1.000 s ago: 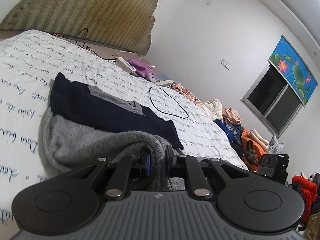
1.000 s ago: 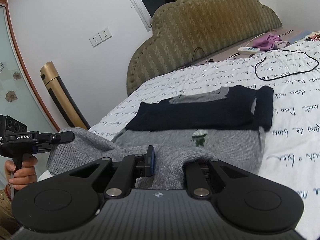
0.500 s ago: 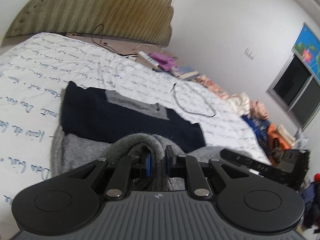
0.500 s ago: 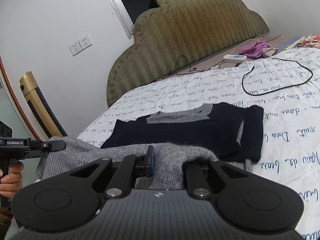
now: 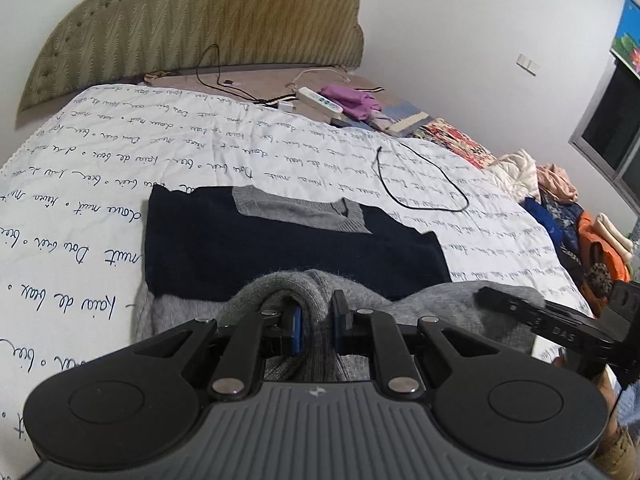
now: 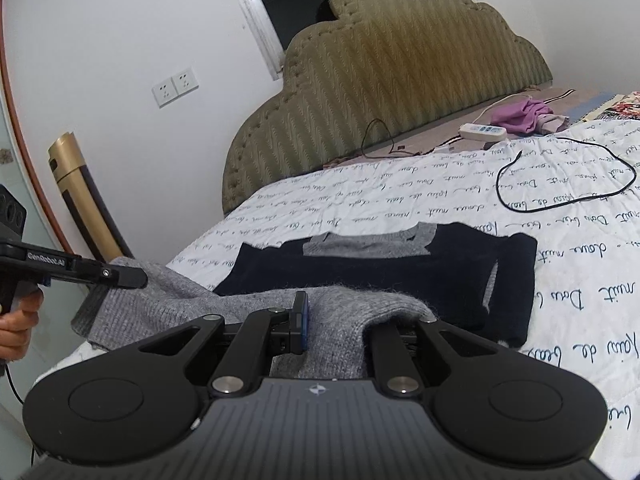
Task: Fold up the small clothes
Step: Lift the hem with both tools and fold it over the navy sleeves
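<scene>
On a script-printed white bedsheet [image 5: 100, 184], the left gripper [image 5: 316, 326] and right gripper [image 6: 340, 320] each pinch the grey sweater's [image 6: 168, 300] near edge, mid-fold; next, seemingly, carrying it forward over its navy half [image 5: 280, 252].

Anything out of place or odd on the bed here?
A loose black cable lies looped on the white sheet just beyond the sweater being folded. Nothing looks spilled or damaged.

Sweater [image 5: 452, 308] on bedspread [image 5: 100, 200], cable [image 5: 420, 184] behind, headboard [image 5: 200, 20] beyond
</scene>
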Tool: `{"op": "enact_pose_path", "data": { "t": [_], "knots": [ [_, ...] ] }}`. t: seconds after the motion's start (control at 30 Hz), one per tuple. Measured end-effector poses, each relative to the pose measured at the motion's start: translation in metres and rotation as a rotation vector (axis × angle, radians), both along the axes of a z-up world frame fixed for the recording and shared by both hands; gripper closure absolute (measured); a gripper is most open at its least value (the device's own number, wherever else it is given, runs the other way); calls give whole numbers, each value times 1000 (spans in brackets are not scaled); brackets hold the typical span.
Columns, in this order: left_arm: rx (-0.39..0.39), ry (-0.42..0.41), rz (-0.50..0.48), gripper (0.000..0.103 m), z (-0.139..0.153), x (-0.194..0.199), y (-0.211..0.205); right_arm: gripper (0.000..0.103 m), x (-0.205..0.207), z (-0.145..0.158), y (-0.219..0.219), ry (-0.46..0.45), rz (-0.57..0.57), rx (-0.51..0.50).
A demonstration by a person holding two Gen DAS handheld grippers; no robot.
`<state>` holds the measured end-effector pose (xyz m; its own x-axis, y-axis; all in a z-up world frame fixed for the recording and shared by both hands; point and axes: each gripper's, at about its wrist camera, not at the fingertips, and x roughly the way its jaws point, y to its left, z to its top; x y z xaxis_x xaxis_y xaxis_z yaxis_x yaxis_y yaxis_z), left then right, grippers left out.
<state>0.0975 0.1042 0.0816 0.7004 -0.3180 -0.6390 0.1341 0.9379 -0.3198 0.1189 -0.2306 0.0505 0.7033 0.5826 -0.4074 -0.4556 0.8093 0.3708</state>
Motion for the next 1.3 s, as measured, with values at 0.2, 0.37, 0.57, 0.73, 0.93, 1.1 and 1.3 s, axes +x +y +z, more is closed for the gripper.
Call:
{"op": "enact_pose_path", "data": {
  "t": [0.2, 0.37, 0.57, 0.73, 0.93, 1.1, 1.3],
  "knots": [
    [9, -4, 23, 89, -6, 21, -1, 87, 17, 2, -5, 5, -26, 0],
    [29, -12, 38, 89, -10, 42, 1, 87, 32, 0, -6, 12, -39, 8],
    [47, -13, 44, 89, -20, 68, 1, 87, 56, -8, 0, 22, -56, -7],
    [69, 14, 28, 89, -34, 88, -4, 87, 81, -22, -2, 65, -89, 3],
    [54, 43, 54, 89, -56, 112, 1, 87, 111, -47, -3, 153, -109, 26],
    [81, 72, 57, 89, -80, 127, -1, 87, 130, -63, 1, 208, -123, 14],
    [41, 101, 68, 87, -91, 136, 5, 83, 142, -79, 0, 272, -120, 7]
  ]
}}
